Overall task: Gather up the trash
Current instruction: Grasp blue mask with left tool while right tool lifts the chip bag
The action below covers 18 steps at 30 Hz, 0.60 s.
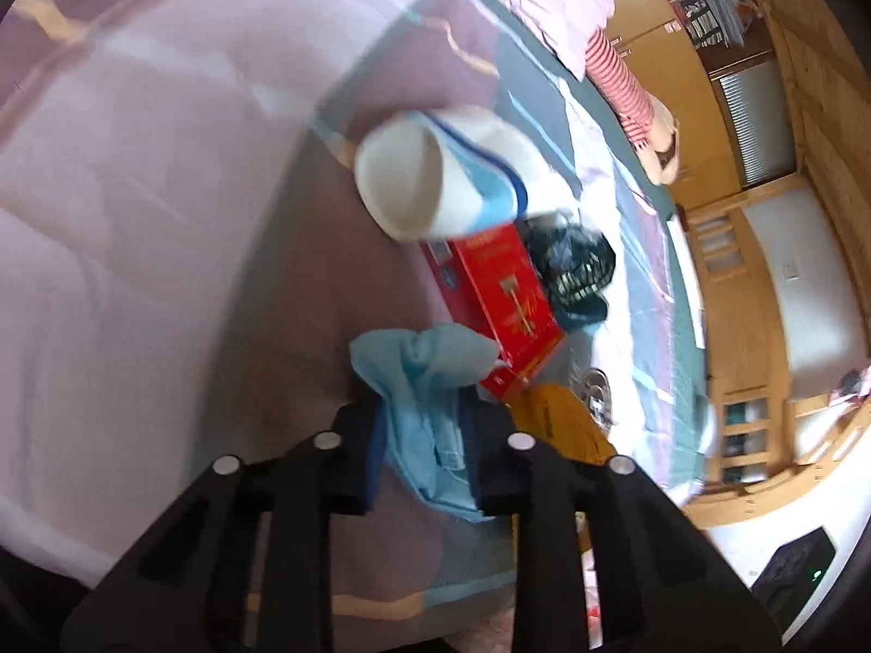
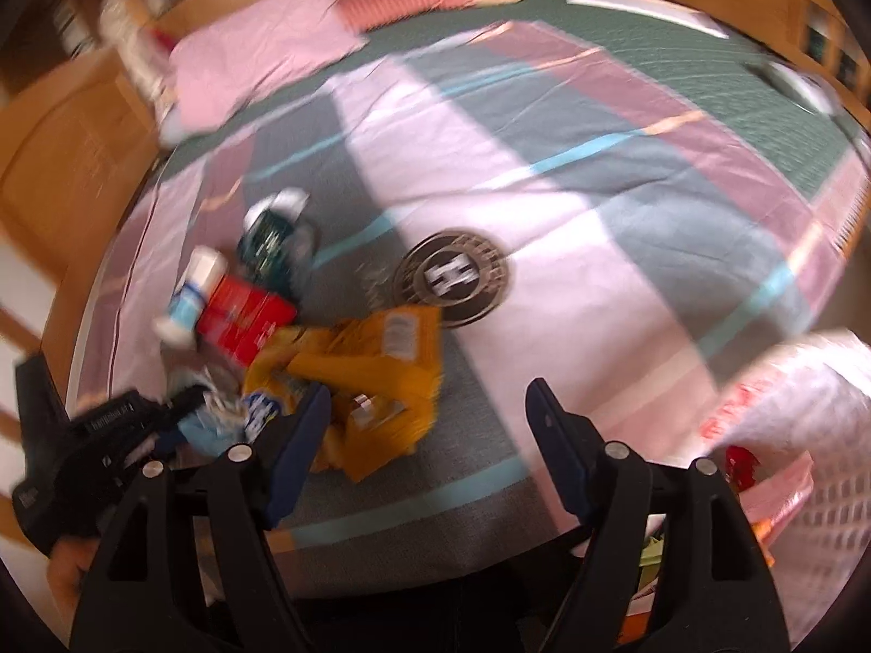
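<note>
On the patchwork bedspread (image 1: 136, 174), the left gripper (image 1: 424, 435) is pinching a crumpled pale-blue tissue (image 1: 424, 381) beside the red cardboard box (image 1: 501, 294); thin paper may tear free. The right gripper (image 2: 427, 424) is gaping empty, risking snagging the yellow foil wrapper (image 2: 370, 381).

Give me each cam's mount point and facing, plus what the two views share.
Left wrist: on the left gripper, angled down at the bedspread; its fingers pinch a light blue wrapper.
Right wrist: on the right gripper, angled down across the bed, open over a yellow bag; the left gripper shows at lower left.
Shared: paper cup, red box, yellow bag.
</note>
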Tool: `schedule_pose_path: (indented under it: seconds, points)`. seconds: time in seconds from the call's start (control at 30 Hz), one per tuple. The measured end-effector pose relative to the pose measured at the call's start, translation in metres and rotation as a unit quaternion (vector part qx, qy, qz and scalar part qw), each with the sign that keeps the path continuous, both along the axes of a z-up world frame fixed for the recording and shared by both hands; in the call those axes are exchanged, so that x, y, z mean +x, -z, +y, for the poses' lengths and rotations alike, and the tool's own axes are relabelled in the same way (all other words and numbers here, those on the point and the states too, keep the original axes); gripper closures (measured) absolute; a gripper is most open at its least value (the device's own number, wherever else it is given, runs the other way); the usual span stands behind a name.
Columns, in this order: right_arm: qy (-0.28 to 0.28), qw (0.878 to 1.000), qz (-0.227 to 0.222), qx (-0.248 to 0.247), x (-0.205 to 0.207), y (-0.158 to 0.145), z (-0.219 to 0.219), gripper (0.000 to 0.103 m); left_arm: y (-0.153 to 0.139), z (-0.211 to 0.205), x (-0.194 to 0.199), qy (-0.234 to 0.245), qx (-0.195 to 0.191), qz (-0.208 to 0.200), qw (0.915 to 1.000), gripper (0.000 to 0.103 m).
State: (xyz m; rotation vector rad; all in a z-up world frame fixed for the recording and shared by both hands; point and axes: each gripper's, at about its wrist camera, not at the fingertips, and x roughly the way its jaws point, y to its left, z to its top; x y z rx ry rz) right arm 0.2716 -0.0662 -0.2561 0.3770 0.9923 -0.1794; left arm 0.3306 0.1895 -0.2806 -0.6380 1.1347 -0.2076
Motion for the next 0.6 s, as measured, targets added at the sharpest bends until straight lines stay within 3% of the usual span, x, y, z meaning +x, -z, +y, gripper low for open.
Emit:
schedule_pose_path:
  seconds: [0.03,0.17,0.23,0.33,0.47,0.53,0.6]
  points:
    - [-0.018,1.000,0.006,-0.008,0.004,0.000,0.006,0.024,-0.014,0.003,-0.004,-0.008,0.045,-0.019,0.9988,0.080]
    - [-0.125,0.989,0.039,-0.071,0.028,0.005,0.050,0.019,-0.055,0.017,-0.015,-0.035,0.126,-0.079,0.9882,0.079]
    - [-0.164,0.976,0.058,-0.130,0.039,0.012,0.073,0.013,-0.073,0.023,-0.022,-0.045,0.147,-0.107,0.9824,0.080]
    - [-0.181,0.961,0.057,-0.203,0.047,0.019,0.089,0.012,-0.089,0.027,-0.029,-0.046,0.161,-0.131,0.9771,0.079]
    - [-0.175,0.957,0.044,-0.227,0.053,0.025,0.092,0.012,-0.094,0.025,-0.035,-0.036,0.176,-0.148,0.9726,0.079]
    - [-0.171,0.961,0.038,-0.215,0.052,0.025,0.087,0.024,-0.093,0.022,-0.034,-0.031,0.173,-0.146,0.9736,0.079]
    - [-0.171,0.964,0.030,-0.200,0.049,0.023,0.083,0.043,-0.091,0.016,-0.031,-0.027,0.172,-0.144,0.9742,0.079]
